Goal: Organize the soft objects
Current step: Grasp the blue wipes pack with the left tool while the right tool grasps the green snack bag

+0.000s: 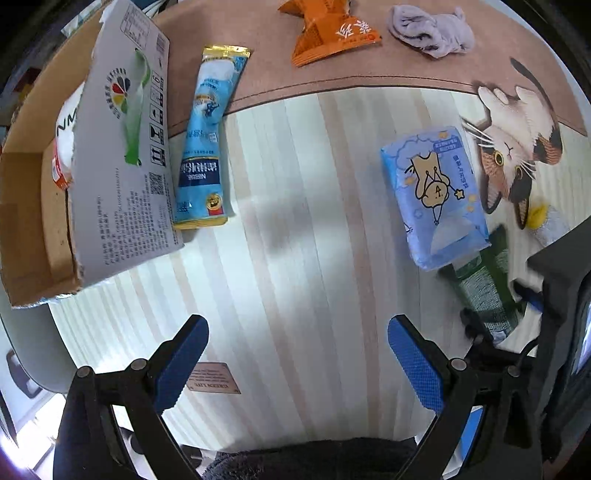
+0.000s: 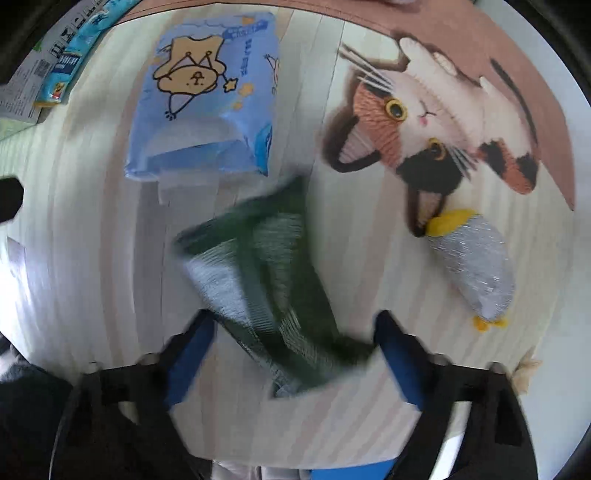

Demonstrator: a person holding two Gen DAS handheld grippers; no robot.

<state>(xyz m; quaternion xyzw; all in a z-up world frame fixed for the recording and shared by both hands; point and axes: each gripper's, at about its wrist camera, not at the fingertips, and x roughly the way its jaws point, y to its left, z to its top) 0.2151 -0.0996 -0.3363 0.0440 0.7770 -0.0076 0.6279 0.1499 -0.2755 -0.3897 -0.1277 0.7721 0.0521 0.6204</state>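
Note:
A green and grey sock (image 2: 273,280) lies on the striped mat, its near end between the open fingers of my right gripper (image 2: 295,350); the view is motion-blurred. The sock also shows in the left wrist view (image 1: 484,291), at the right. A blue tissue pack (image 2: 210,103) lies just beyond it, also in the left wrist view (image 1: 436,195). A silver and yellow plush toy (image 2: 472,266) lies to the right. My left gripper (image 1: 295,354) is open and empty above bare mat. A lilac cloth (image 1: 432,31) lies far back.
A cardboard box (image 1: 33,206) with its white flap (image 1: 125,147) stands at the left. A blue Nestle sachet (image 1: 207,140) lies beside it. An orange snack pack (image 1: 328,33) lies at the back. The mat (image 1: 295,206) has a printed cat (image 1: 517,147).

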